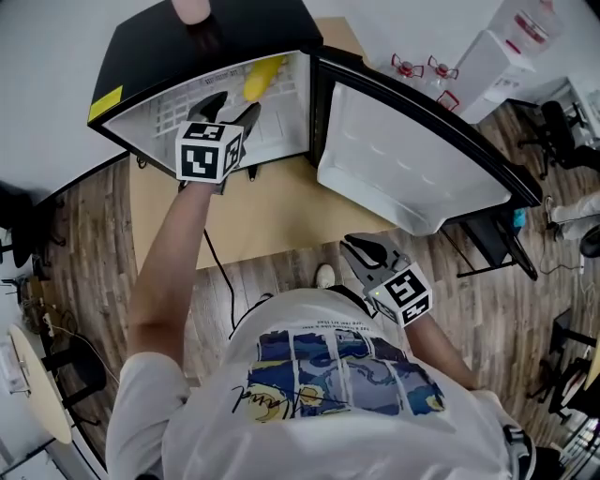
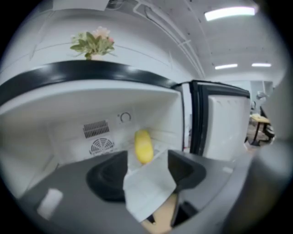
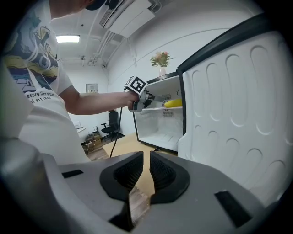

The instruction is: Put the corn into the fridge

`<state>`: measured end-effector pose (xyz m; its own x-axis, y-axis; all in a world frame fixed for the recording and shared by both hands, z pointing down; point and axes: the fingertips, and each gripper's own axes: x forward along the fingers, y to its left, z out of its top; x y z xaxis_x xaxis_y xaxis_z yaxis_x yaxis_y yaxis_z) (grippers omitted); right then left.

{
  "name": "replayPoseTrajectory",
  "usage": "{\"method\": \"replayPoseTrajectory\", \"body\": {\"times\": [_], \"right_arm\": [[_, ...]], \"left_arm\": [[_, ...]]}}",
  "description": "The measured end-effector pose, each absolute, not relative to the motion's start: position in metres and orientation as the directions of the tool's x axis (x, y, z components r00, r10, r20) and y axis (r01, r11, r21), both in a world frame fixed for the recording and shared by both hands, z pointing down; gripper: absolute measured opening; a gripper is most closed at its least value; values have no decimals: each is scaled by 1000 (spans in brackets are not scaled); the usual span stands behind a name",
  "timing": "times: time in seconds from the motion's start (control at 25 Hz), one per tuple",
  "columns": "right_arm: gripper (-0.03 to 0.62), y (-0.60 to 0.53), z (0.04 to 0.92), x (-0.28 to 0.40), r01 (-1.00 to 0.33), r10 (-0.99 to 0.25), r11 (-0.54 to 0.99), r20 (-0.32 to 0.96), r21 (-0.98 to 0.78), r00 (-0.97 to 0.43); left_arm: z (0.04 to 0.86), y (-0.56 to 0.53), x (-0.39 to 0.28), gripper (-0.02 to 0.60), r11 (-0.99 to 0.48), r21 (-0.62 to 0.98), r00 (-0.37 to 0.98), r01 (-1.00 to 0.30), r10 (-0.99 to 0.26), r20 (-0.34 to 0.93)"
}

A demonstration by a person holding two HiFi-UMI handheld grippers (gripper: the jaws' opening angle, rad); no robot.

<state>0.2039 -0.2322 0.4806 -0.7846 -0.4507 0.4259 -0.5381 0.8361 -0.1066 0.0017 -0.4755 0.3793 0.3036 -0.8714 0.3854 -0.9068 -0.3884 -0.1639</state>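
The corn [image 1: 261, 77] lies on the upper shelf inside the open fridge [image 1: 187, 37], towards the back wall. The left hand-held gripper [image 1: 230, 105] is held at the shelf's front edge, just short of the corn, with its jaws spread wide and nothing between them. The right hand-held gripper [image 1: 361, 248] hangs low beside the person's body, in front of the swung-out door [image 1: 412, 159], with its jaws all but together and empty.

White walls [image 3: 206, 32] and ceiling strip lights [image 2: 229, 13] enclose a wood-plank floor [image 1: 84, 234] with tan mat [image 1: 272, 216] and office chairs [image 1: 562, 127].
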Motion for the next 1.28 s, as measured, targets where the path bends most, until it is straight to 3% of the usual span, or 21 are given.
{"method": "replayPoseTrajectory", "body": {"times": [0.28, 0.64, 0.96, 1.28], "right_arm": [[40, -220, 482, 169, -524, -440, 846, 425, -100, -791], [32, -191, 480, 115, -535, -445, 838, 430, -109, -786], [31, -162, 481, 79, -567, -477, 818, 437, -97, -763], [23, -137, 476, 45, -595, -516, 800, 414, -80, -750]], "left_arm": [[380, -419, -16, 224, -418, -114, 353, -901, -861, 365], [394, -333, -54, 87, -432, -28, 398, -901, -852, 340], [412, -254, -64, 15, -513, 75, 508, -855, -801, 317], [431, -173, -76, 8, -601, 163, 618, -783, -718, 320]]}}
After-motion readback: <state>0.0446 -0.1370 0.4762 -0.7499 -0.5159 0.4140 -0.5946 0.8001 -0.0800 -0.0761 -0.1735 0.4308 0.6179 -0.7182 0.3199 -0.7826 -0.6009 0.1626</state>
